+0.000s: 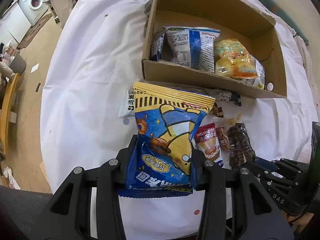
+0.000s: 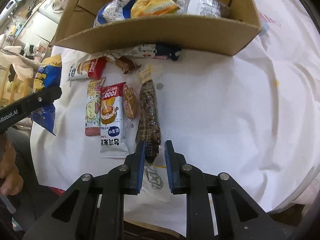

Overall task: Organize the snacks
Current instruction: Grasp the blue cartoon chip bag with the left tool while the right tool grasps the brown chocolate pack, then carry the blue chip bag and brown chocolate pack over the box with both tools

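1. Blue-and-yellow foil fills the left wrist view: the left hand-held gripper (image 1: 163,156) is clamped on a blue snack bag (image 1: 167,132), its fingers pressing both sides of the lower half, with the bag's yellow top edge pointing away.
2. Ahead and to the right of that hand-held gripper sits a cardboard box (image 1: 200,74) on the white-clothed table (image 1: 90,70), holding a white-and-blue packet (image 1: 190,46) and an orange packet (image 1: 234,58).
3. Just right of its fingers lie a red-and-white bar (image 1: 209,144) and a dark brown bar (image 1: 240,144).
4. From the right wrist, the right hand-held gripper (image 2: 155,150) stands apart, its blue pads flanking the near end of the dark brown bar (image 2: 149,118), which lies on the table (image 2: 220,110).
5. Left of it lie more small packets; the cardboard box (image 2: 160,36) stands straight ahead.
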`<state>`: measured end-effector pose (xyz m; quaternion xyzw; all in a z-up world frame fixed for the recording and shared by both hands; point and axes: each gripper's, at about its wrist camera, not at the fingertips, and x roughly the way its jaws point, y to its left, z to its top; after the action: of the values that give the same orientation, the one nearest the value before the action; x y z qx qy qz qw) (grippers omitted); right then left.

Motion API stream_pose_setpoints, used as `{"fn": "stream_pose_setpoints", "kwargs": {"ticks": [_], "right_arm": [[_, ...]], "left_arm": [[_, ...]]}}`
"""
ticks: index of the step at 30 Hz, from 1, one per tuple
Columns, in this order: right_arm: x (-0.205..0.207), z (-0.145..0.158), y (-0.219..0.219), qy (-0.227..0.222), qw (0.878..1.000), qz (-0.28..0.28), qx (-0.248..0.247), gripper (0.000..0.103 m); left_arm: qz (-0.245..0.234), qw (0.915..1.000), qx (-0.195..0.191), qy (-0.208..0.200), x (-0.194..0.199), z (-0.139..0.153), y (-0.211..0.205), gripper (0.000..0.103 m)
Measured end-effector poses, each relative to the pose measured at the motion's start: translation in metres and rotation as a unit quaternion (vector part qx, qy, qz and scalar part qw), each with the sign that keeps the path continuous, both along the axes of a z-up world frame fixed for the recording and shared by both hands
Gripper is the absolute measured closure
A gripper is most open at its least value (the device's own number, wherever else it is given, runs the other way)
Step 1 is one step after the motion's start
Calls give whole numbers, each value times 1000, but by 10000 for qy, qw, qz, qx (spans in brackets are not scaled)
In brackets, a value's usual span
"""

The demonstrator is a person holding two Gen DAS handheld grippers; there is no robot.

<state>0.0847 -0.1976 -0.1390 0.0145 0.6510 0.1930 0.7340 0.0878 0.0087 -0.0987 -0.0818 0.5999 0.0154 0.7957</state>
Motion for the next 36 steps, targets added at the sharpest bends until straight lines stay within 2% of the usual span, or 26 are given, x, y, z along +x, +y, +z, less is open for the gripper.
{"fn": "stream_pose_setpoints", "kwargs": {"ticks": [4,6,8,10,15,21,23,29,36], "right_arm": [[-4,11,3,-395,9991,116,-75,92],[-9,24,5,-802,9961,164,-326,96],[-14,31,9,-1028,9938,245,-345,100],[-21,36,20,-1332,9879,465,-647,101],[-18,23,36,-1148,9892,617,-666,100],[2,27,1,-789,9967,-84,-163,100],[4,27,-3,-715,9973,-156,-1,100],[2,27,-2,-666,9977,-117,78,99],[12,21,-18,-475,9966,-590,328,93]], "left_arm": [[48,10000,-52,-11,-1,1,3,64],[96,9999,-98,-6,-2,1,6,64],[97,9999,-134,-14,-2,2,7,64],[66,9998,-167,-24,-2,3,6,64],[-3,9997,-226,-27,-1,5,1,63],[46,9997,-230,11,0,4,2,63],[58,9997,-254,46,0,2,3,63],[11,9998,-216,31,2,2,0,63],[64,9998,-213,-1,0,3,1,63]]}}
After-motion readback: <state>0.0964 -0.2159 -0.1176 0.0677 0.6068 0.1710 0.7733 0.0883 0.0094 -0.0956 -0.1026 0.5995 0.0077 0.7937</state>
